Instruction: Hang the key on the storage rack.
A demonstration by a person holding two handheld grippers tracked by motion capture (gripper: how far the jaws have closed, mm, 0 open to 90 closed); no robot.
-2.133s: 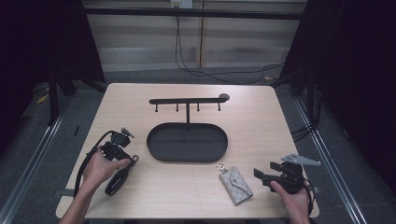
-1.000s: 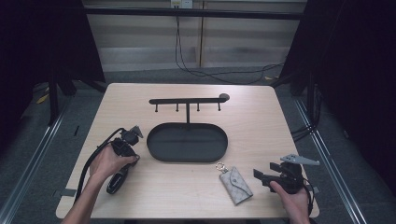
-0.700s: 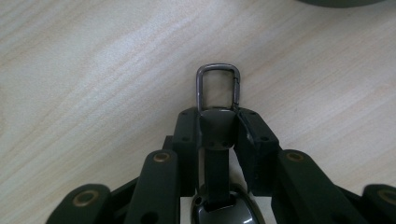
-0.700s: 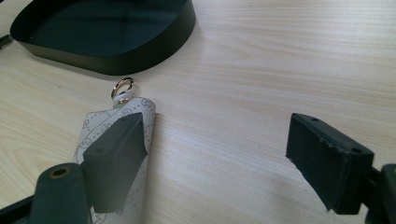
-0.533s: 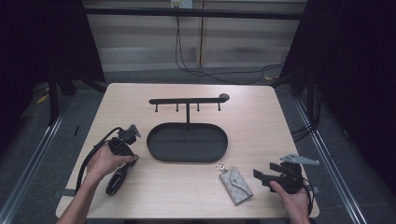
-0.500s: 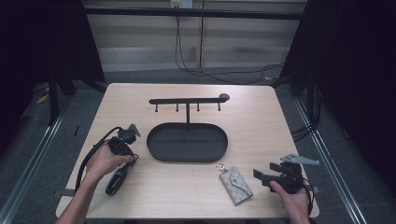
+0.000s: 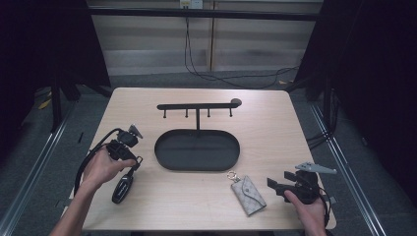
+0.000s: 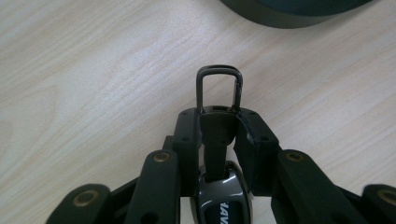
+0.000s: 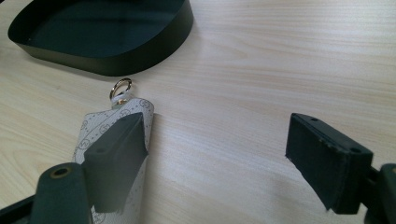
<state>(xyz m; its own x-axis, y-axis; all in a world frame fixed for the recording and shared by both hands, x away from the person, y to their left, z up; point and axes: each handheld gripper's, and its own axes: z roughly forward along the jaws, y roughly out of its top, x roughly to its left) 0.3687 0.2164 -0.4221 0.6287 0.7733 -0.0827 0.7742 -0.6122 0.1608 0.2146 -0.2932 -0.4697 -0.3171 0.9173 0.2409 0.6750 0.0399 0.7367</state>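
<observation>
The wooden table (image 7: 275, 128) carries a dark oval tray (image 7: 197, 150) at its middle, and behind the tray a black rack (image 7: 197, 106) with small hooks is seen standing upright. A grey patterned key pouch (image 7: 249, 194) with a metal ring (image 9: 120, 87) lies flat near the front edge, its ring end turned toward the tray, between the tray and the right gripper (image 7: 281, 187). That gripper's jaws are held wide apart with nothing gripped; in the right gripper view one jaw overlaps the pouch.

A black car key fob (image 7: 123, 187) is found at the left of the table, its long axis running from the front edge toward the tray. Its upper end is clamped narrowly in the left gripper (image 8: 218, 133), and its metal clip (image 8: 219, 86) sticks out beyond the jaws toward the tray's rim. Bare tabletop lies between the clip and the tray.
</observation>
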